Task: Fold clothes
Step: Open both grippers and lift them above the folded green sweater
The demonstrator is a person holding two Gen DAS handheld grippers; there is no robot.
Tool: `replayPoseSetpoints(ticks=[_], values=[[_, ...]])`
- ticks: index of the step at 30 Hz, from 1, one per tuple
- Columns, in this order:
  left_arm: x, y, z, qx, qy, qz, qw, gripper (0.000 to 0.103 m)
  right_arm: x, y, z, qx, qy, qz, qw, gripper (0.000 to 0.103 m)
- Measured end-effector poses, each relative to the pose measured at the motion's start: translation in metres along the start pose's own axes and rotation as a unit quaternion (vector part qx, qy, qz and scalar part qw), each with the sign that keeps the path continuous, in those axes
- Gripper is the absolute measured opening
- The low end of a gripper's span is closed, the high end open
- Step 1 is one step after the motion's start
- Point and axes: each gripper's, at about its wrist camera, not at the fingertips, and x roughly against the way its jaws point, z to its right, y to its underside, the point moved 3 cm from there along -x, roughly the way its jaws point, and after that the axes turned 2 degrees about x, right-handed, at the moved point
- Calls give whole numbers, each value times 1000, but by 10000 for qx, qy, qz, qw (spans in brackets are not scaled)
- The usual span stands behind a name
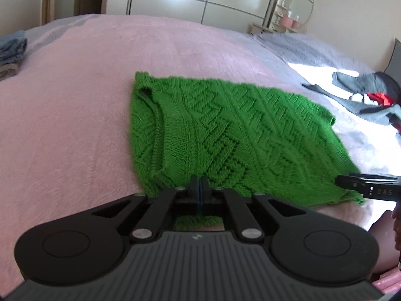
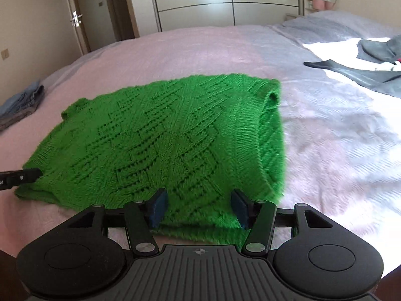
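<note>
Left wrist view: I see my left gripper (image 1: 200, 183) with its fingers pressed together at the near edge of the green knit sweater (image 1: 225, 135); whether cloth is pinched between them is unclear from here. The sweater lies flat on the pink bedspread (image 1: 75, 115). The right gripper (image 1: 368, 185) enters at the sweater's near right corner.

Right wrist view: my right gripper (image 2: 198, 208) is spread wide over the sweater's (image 2: 163, 140) near edge. Folded clothes (image 2: 22, 102) sit far left, dark garments (image 2: 363, 72) far right.
</note>
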Motion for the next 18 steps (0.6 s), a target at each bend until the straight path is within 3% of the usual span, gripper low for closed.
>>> replayPoseSetpoints(ticks=[2,4,8,10,13,18], values=[[10,-4,4,69,27,126,9999,4,19,-2,-4,-76,26,195,9998,55],[11,-1,9,28,-24,87,10000,14,26,-2,-9,-118,-45,281,9995,55],[0,10,16,-8,-320,-294,9991,15,5,15,-11,-126,120,-284,9994,56],[7,12,20,-48,-424,-416,9982,19,11,17,-12,-206,174,-302,9992,57],[18,16,24,-147,-651,-542,9963,23,21,21,-14,-326,255,-328,9986,71],[38,19,31,-183,-1026,-629,9926,30,38,25,-19,-480,366,-388,9974,78]])
